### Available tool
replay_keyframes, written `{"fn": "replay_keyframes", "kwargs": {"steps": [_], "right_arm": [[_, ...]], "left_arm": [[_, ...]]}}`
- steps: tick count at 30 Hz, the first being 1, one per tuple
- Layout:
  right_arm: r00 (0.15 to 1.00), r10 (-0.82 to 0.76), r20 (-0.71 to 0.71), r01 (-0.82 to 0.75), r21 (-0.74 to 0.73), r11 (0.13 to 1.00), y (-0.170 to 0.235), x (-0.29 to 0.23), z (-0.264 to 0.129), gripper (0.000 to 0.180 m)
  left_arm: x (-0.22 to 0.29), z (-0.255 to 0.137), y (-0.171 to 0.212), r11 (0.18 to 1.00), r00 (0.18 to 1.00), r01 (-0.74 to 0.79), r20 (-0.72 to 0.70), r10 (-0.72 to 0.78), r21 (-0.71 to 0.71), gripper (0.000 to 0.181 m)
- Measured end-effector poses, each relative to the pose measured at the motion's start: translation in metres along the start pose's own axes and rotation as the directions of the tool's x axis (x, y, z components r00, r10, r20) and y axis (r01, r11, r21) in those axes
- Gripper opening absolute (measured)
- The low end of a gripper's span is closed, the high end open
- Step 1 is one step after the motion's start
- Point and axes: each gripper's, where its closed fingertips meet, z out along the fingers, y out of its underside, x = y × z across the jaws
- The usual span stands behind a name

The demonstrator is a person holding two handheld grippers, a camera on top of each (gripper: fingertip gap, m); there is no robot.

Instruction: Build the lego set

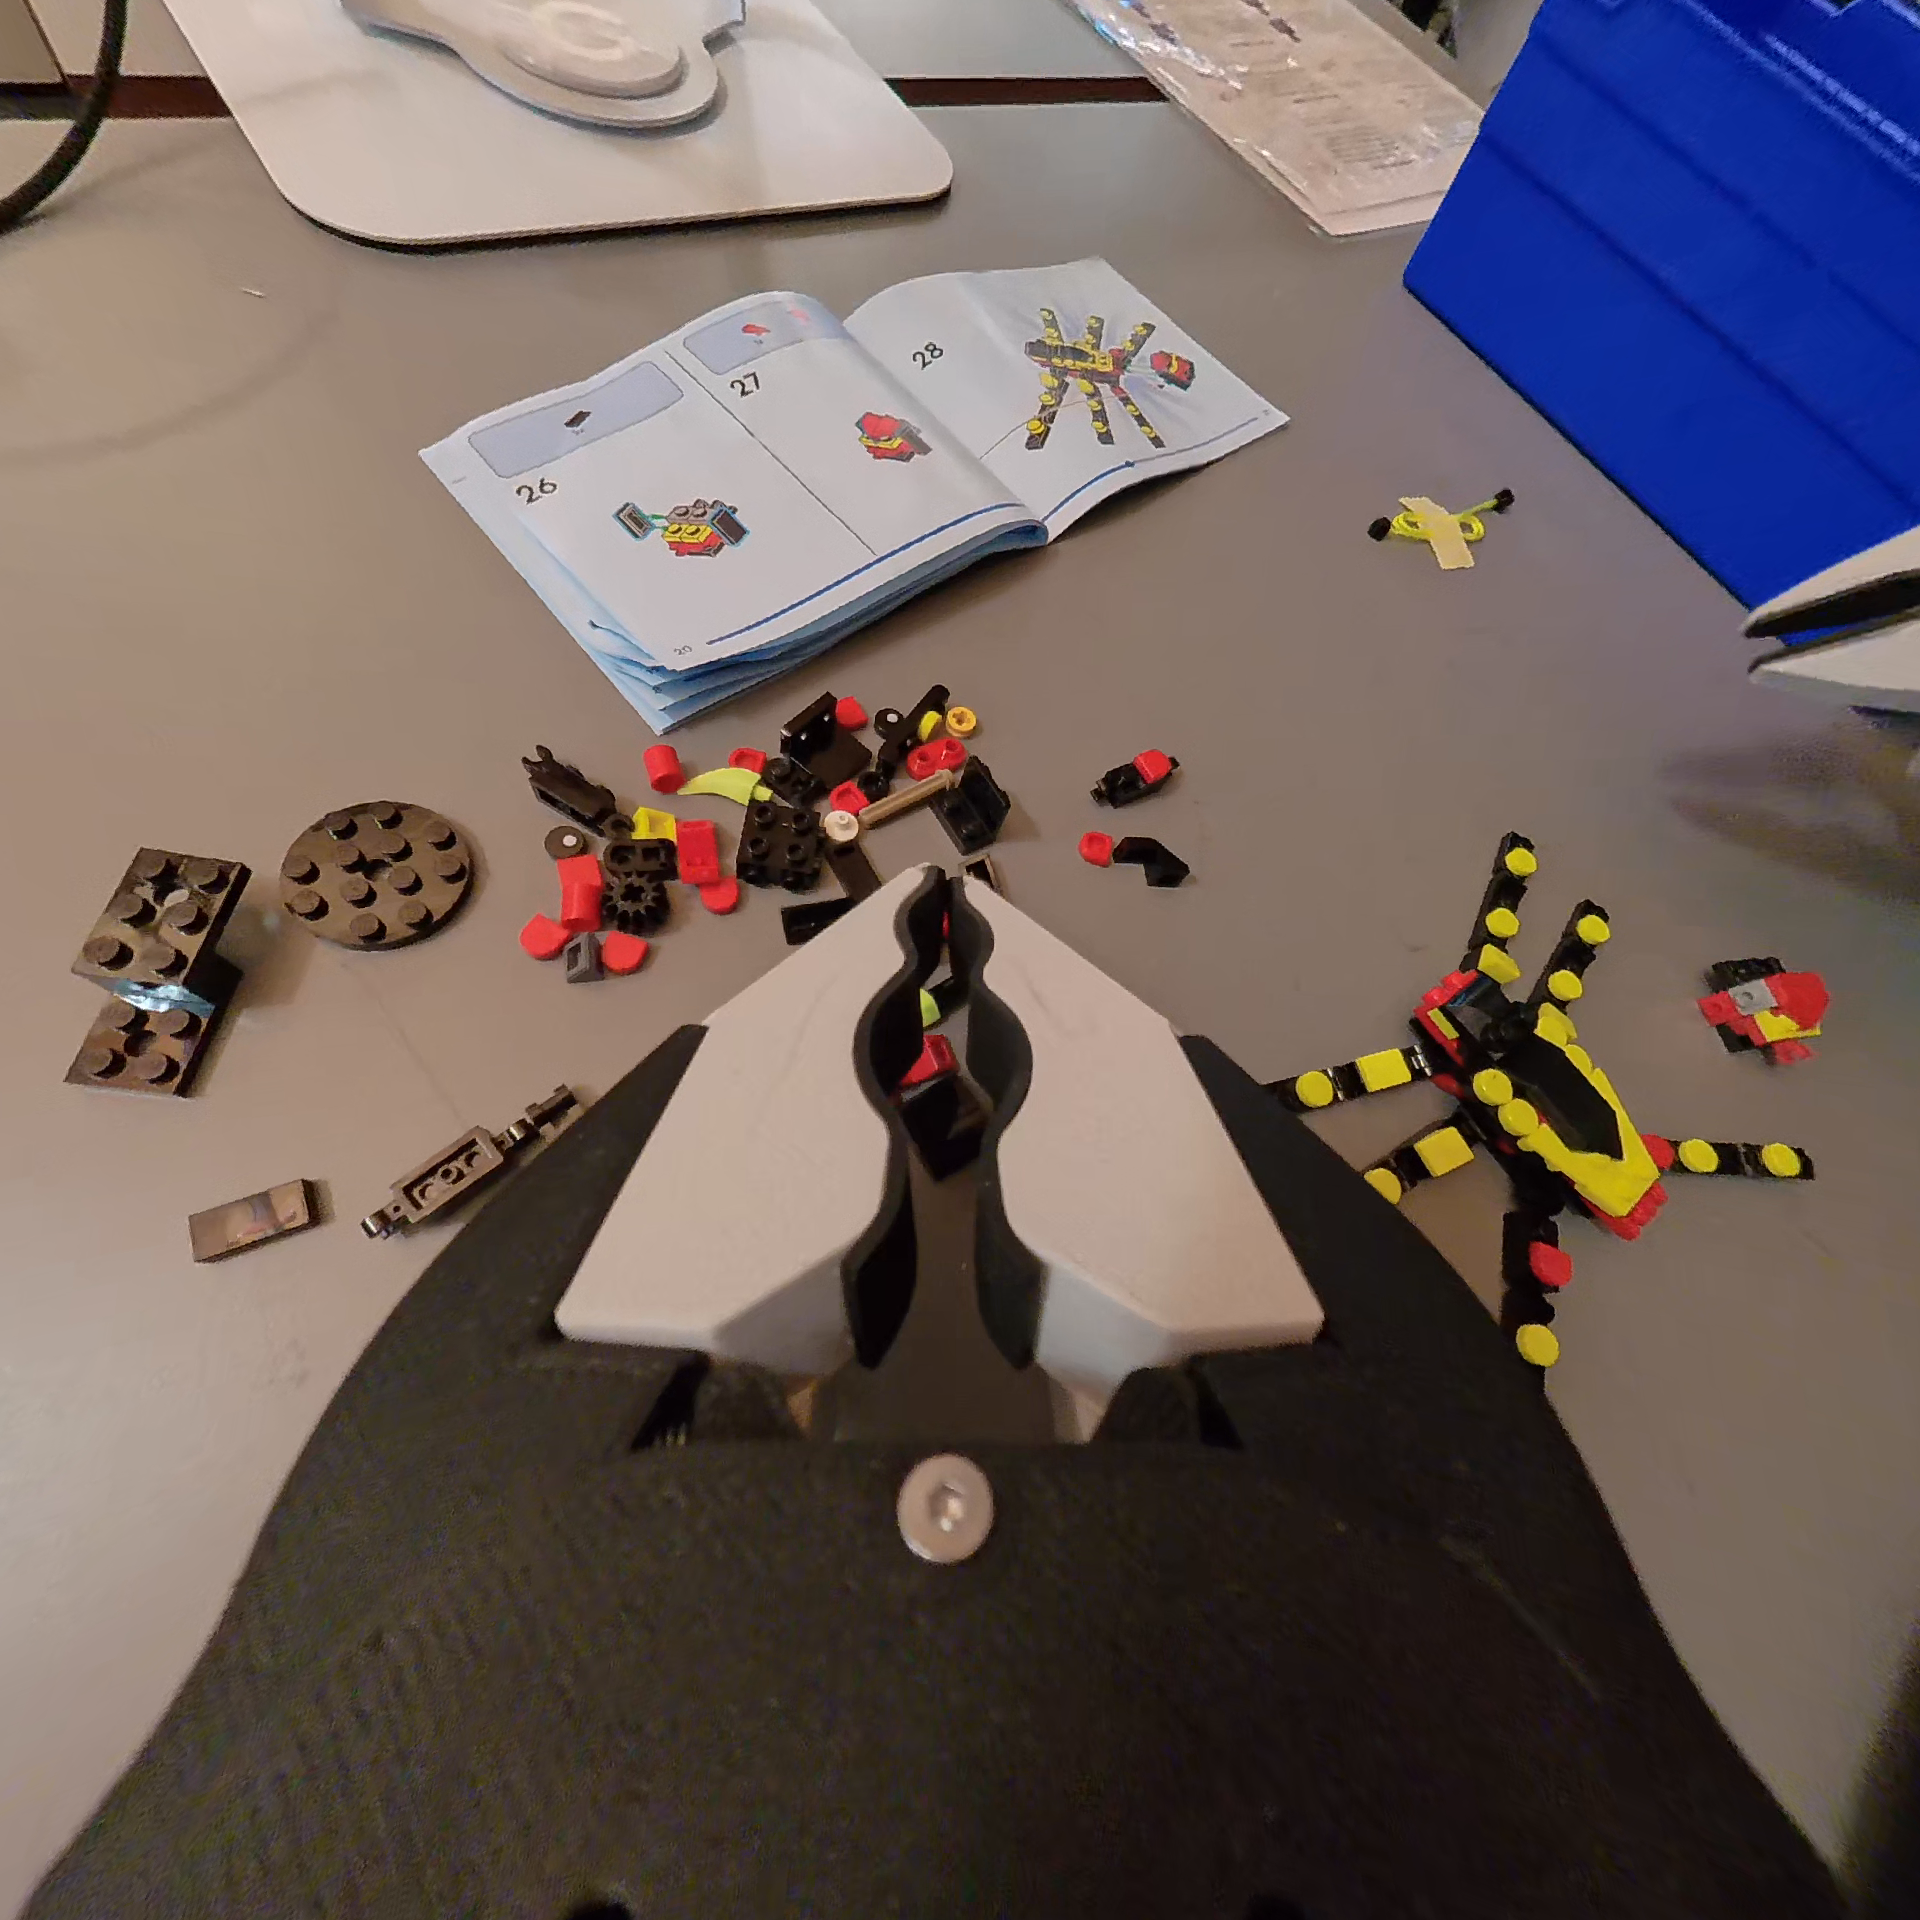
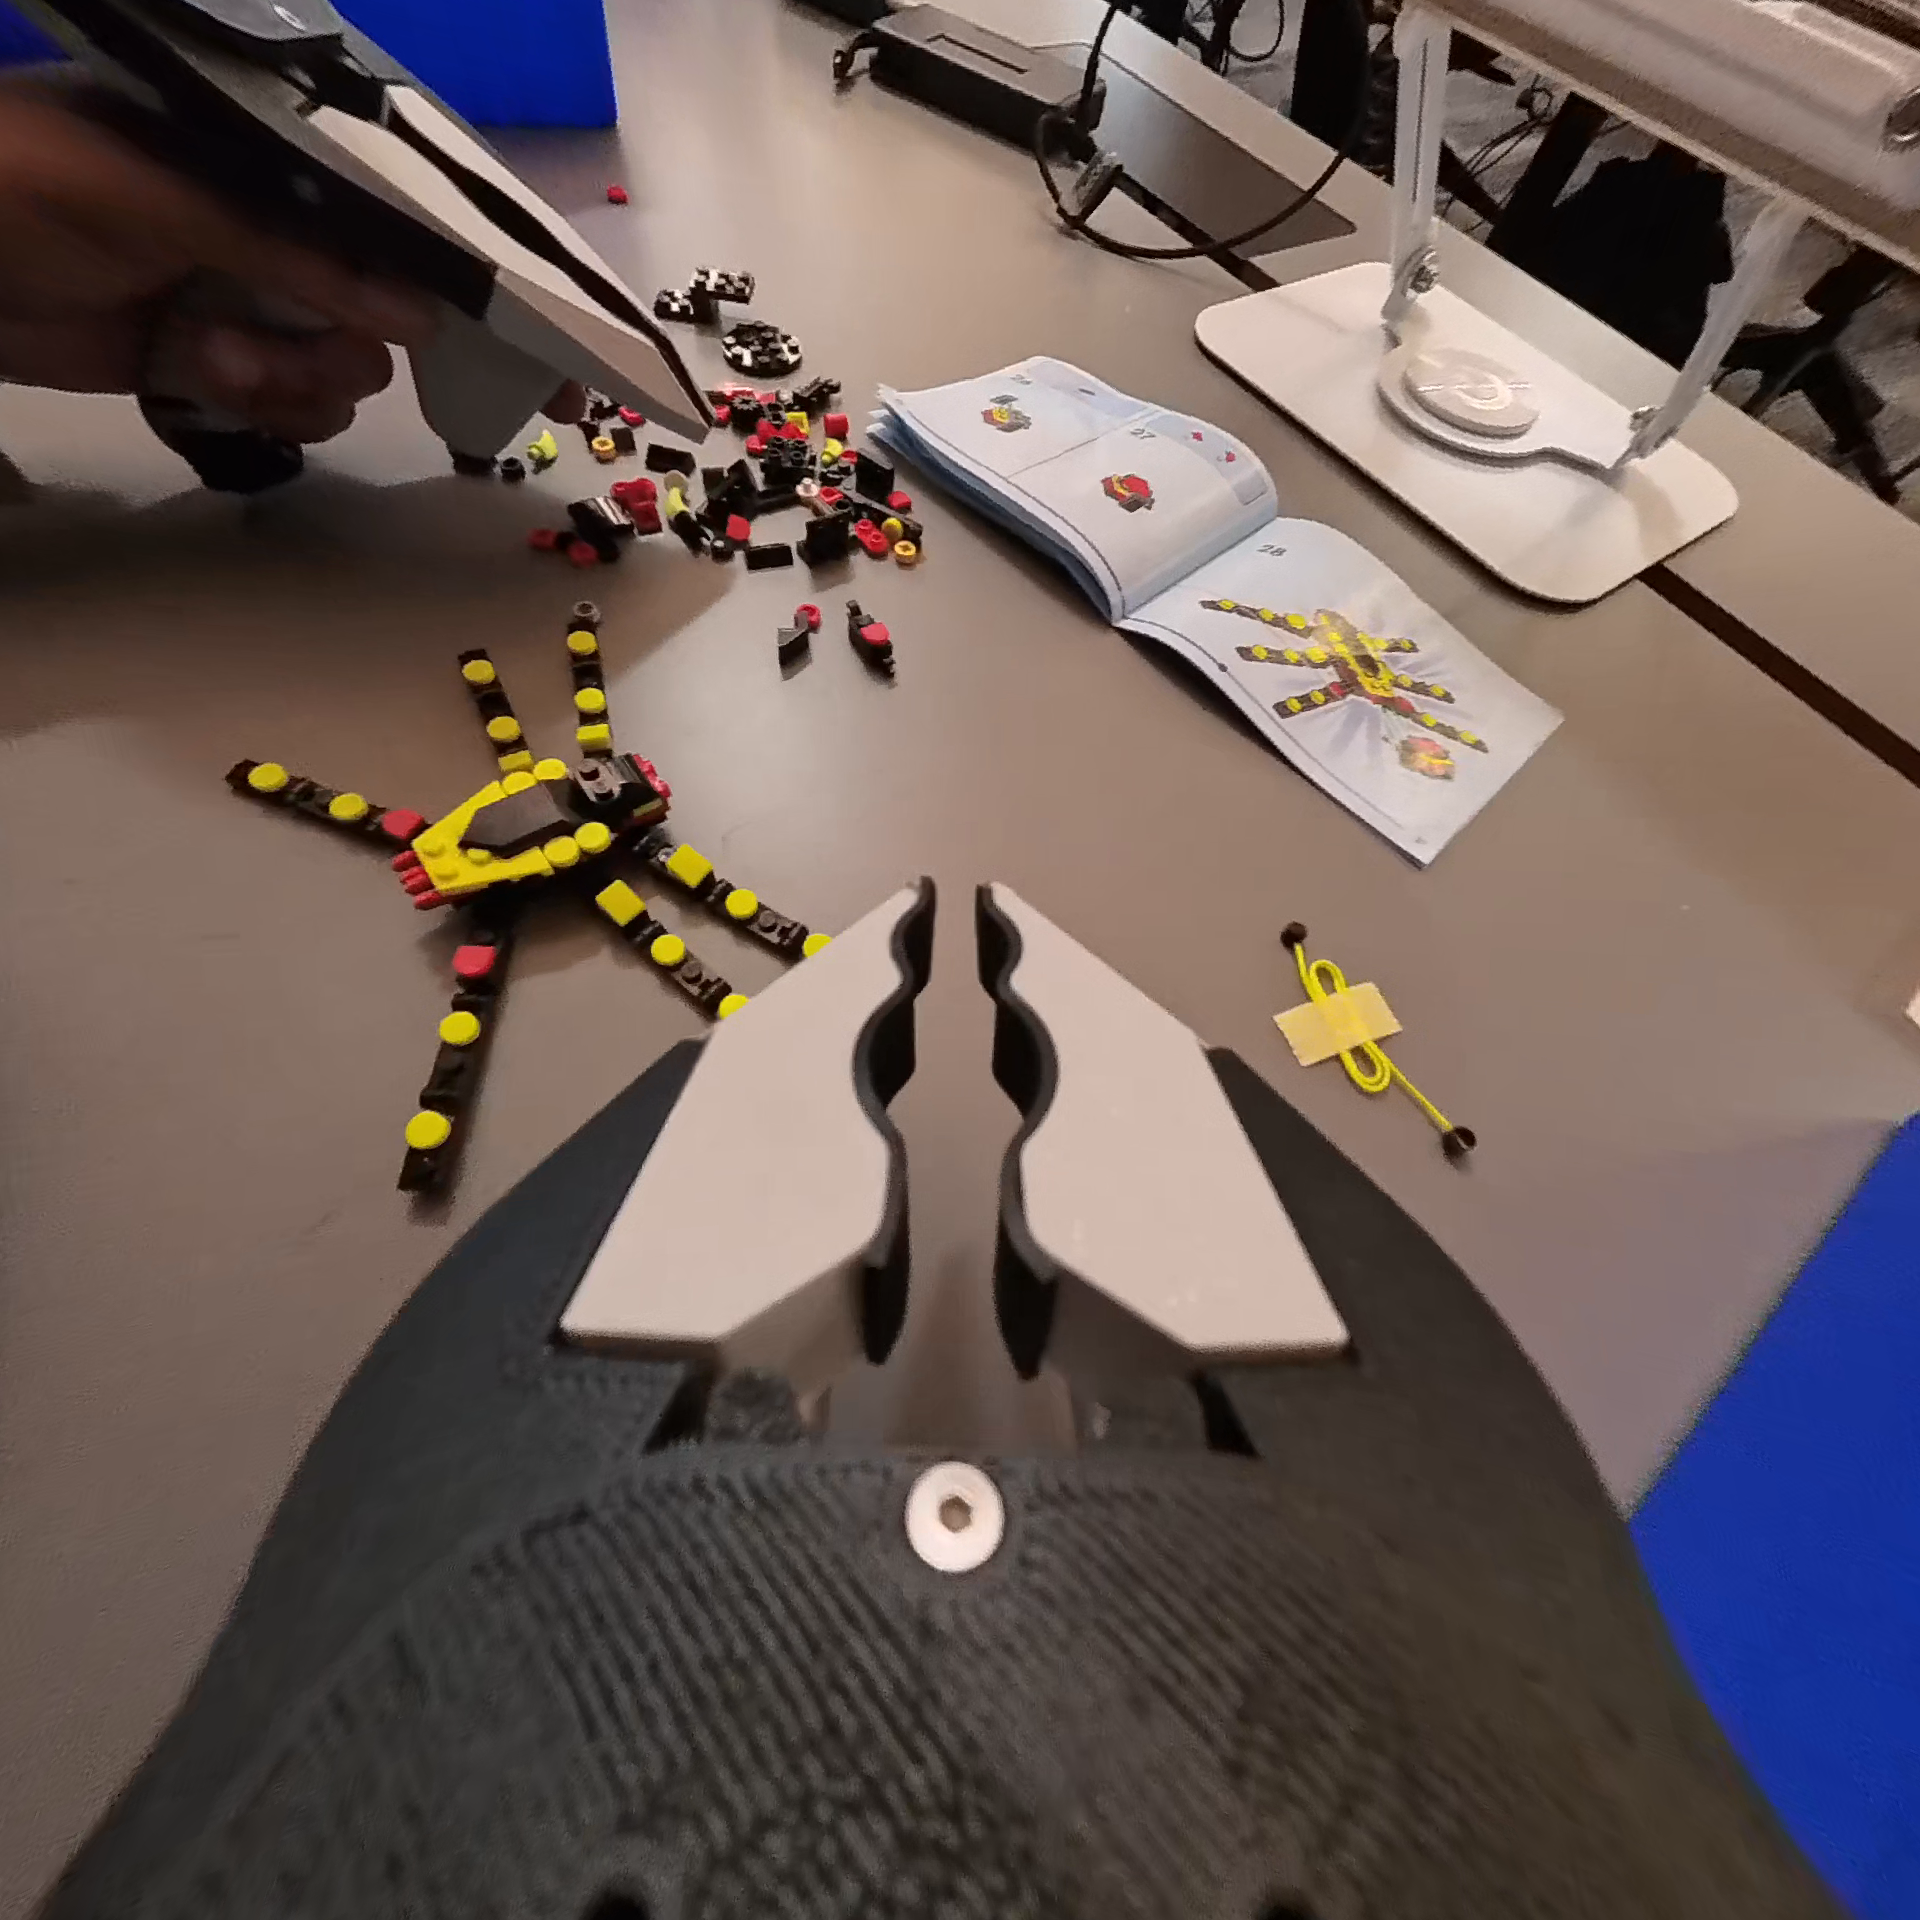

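- Lego spider body (image 2: 520, 831), the yellow, black and red one with long studded legs, sits flat on the grey table (image 2: 1039, 779), just left of the right gripper's fingertips; one leg tip runs right up behind its left finger.
- open pale-blue instruction booklet (image 1: 852, 468) lies well ahead of the left gripper's tips, past the loose parts.
- left gripper (image 1: 951, 883), grey fingers with wavy black pads, tips pretty much closed together and hovering at the near edge of the pile. Bits of red and black show through the gap lower down, can't tell if it's actually pinching any of them.
- right gripper (image 2: 956, 894), same build, fingers a little apart with nothing between them.
- scattered pile of small red, black and yellow lego pieces (image 1: 769, 821) spreads just ahead of the left tips.
- little red-and-black head chunk (image 1: 1766, 1008) sits off to the right of the left fingers, apart from the spider.
- neon-yellow string with black ends and a strip of tape (image 2: 1351, 1029) lies just right of the right fingers.
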Motion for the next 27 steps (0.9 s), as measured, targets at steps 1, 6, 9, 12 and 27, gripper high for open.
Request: {"fn": "replay_keyframes", "kwargs": {"steps": [1,6,9,12,27], "right_arm": [[1.000,-0.001,0.005,0.001,0.006,1.000,-0.001,-0.001,0.001,0.004],[1.000,-0.022,0.012,0.021,0.073,0.997,-0.018,-0.008,0.001,0.010],[0.995,-0.068,-0.071,0.069,0.010,0.998,-0.009,0.000,0.006,0.026],[0.976,-0.114,-0.188,0.123,0.037,0.992,-0.011,0.014,0.005,0.028],[0.954,0.008,-0.300,0.053,0.196,0.979,-0.017,0.028,-0.001,0.129]], "left_arm": [[0.001,0.000,0.000,1.000,1.000,-0.002,-0.003,0.002,-0.004,0.000],[-0.005,-0.012,-0.016,0.997,0.999,-0.025,0.037,0.023,0.076,0.000],[-0.017,-0.033,-0.036,0.981,0.994,-0.072,0.090,0.057,0.180,0.000],[-0.028,-0.047,-0.043,0.971,0.997,-0.040,0.071,0.024,0.236,0.000],[-0.087,-0.075,-0.044,0.957,0.970,0.118,0.175,-0.168,0.266,0.156]]}}
